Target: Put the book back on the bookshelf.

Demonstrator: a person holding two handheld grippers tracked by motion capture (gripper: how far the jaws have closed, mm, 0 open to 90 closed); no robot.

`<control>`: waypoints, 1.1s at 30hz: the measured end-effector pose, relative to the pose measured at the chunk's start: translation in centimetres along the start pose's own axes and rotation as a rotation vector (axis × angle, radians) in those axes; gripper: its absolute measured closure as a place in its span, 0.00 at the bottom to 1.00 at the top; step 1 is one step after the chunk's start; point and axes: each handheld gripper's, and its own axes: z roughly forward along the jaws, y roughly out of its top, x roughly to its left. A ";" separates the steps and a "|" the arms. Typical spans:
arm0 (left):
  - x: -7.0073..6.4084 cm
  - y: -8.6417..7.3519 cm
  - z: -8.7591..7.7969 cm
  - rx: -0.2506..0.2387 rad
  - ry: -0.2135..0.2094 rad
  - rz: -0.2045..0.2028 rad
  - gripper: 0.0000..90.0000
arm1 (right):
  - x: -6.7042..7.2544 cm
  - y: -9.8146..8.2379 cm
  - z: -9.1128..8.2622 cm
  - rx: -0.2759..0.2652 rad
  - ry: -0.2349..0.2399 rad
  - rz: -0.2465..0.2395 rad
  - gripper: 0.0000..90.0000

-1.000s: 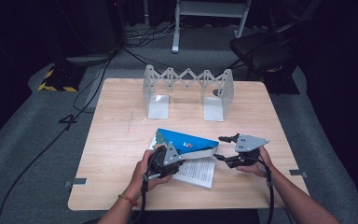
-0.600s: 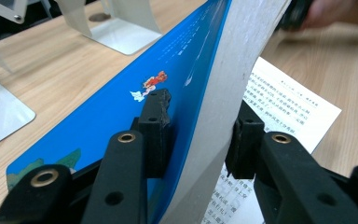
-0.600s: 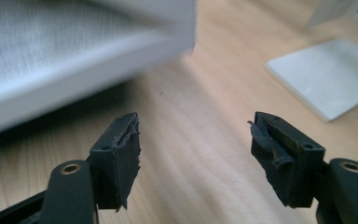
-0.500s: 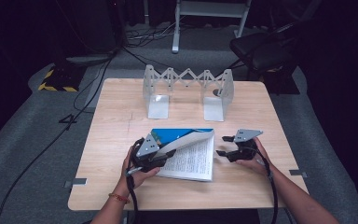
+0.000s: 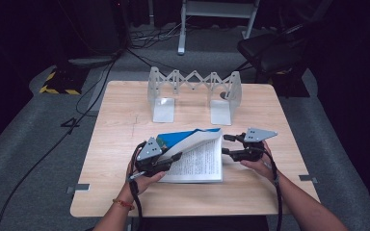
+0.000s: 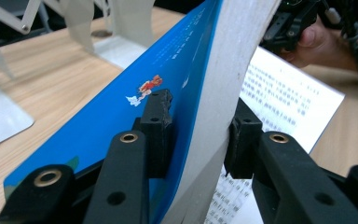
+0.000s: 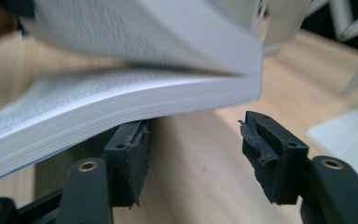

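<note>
Since the earlier frame we see the blue cover lifted further and more printed pages laid bare. Our left gripper (image 5: 166, 163) is clamped on the paperback book's (image 5: 200, 161) cover and front pages, lying open on the worktop (image 5: 120, 125). The small print is unreadable. The right gripper's (image 5: 227, 144) jaws, just closing, stand apart at the page edges.

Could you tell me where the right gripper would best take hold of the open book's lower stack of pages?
Probably at the stack's outer edge, coming in level from the book's right side. That edge bows off the table, leaving room for one jaw beneath. The right gripper stands open there.
</note>
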 end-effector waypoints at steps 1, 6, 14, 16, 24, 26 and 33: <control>-0.1 0.2 0.1 -0.021 -0.016 -0.010 0.75 | 0.0 0.6 -0.4 -0.020 -0.001 0.002 0.47; -1.4 0.9 1.0 -0.044 -0.048 0.022 0.77 | 0.4 2.5 -1.9 -0.064 -0.025 -0.036 0.47; -1.2 0.5 -0.3 -0.066 -0.034 0.005 0.76 | 1.1 4.4 -1.2 -0.078 -0.061 -0.064 0.47; -1.3 0.4 -0.9 -0.068 -0.022 0.004 0.76 | 1.5 5.1 -0.9 -0.085 -0.063 -0.067 0.47; -2.3 -0.6 -3.2 -0.053 0.054 0.020 0.73 | 3.4 7.9 0.6 -0.112 -0.042 -0.118 0.47; -2.6 -0.7 -3.5 -0.052 0.071 0.025 0.71 | 3.7 8.2 0.9 -0.110 -0.024 -0.119 0.47; -3.5 -0.8 -3.2 -0.028 0.111 0.064 0.56 | 5.1 9.0 2.4 -0.119 -0.031 -0.160 0.47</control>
